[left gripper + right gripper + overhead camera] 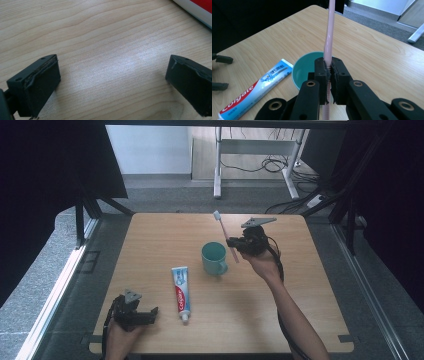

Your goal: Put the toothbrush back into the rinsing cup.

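My right gripper is shut on a pink toothbrush, held upright above the table with its bristle head on top. In the right gripper view the pink toothbrush rises between the pressed pads, right over the teal mug. The teal mug stands mid-table, just left of that gripper. A toothpaste tube lies flat in front of the mug, cap toward me. My left gripper rests low at the table's front left, open, with bare wood between its jaws.
The wooden table has bare surface on its right half and far left. A corner of the toothpaste tube shows in the left gripper view. Beyond the table, a desk frame and cables stand on grey floor.
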`<state>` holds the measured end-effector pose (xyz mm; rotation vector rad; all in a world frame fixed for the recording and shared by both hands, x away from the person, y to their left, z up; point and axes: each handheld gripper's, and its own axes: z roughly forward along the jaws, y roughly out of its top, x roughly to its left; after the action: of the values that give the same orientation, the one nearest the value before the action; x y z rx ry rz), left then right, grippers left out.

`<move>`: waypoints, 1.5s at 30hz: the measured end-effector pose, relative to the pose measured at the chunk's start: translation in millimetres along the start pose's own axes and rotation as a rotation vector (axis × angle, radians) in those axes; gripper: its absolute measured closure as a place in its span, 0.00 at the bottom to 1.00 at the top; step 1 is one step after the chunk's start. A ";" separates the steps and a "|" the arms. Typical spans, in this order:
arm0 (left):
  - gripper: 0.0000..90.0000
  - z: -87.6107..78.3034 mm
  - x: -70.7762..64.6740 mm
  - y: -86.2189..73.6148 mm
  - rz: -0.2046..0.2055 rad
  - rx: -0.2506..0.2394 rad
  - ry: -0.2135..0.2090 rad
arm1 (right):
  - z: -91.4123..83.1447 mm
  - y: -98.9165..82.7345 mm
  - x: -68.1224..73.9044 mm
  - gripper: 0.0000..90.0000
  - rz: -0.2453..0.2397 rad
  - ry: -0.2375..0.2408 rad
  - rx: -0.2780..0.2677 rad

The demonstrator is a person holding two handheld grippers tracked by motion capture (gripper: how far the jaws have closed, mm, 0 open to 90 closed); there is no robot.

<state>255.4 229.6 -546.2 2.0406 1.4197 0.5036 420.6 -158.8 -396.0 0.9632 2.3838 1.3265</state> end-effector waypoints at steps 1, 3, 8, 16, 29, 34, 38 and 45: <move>0.00 0.0 0.0 0.0 0.000 0.000 0.000 | 1.7 1.6 0.7 0.93 0.003 0.002 0.000; 0.00 0.0 0.0 0.0 0.000 0.000 -0.001 | 5.3 4.9 1.7 0.93 0.001 0.007 -0.001; 0.00 0.0 0.0 0.0 0.000 0.000 0.000 | 14.0 13.0 5.1 0.93 -0.008 0.017 -0.012; 0.00 0.0 0.0 0.0 0.000 0.000 0.000 | 27.2 23.8 10.4 0.93 -0.011 0.024 -0.032; 0.00 0.1 0.0 0.0 -0.001 -0.001 -0.001 | 51.6 19.4 10.8 0.93 -0.011 0.016 -0.043; 0.00 0.1 0.0 0.0 -0.001 -0.001 -0.001 | 59.6 10.0 8.6 0.93 0.005 0.014 -0.039; 0.00 0.1 0.0 0.0 0.000 -0.001 -0.001 | 65.2 1.7 7.3 0.93 0.008 0.015 -0.038; 0.00 0.1 0.0 0.0 0.000 -0.001 -0.001 | 72.6 -12.8 6.0 0.93 0.005 0.014 -0.036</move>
<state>255.5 229.6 -546.3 2.0396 1.4186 0.5030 447.2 -111.5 -446.3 0.9534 2.3613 1.3768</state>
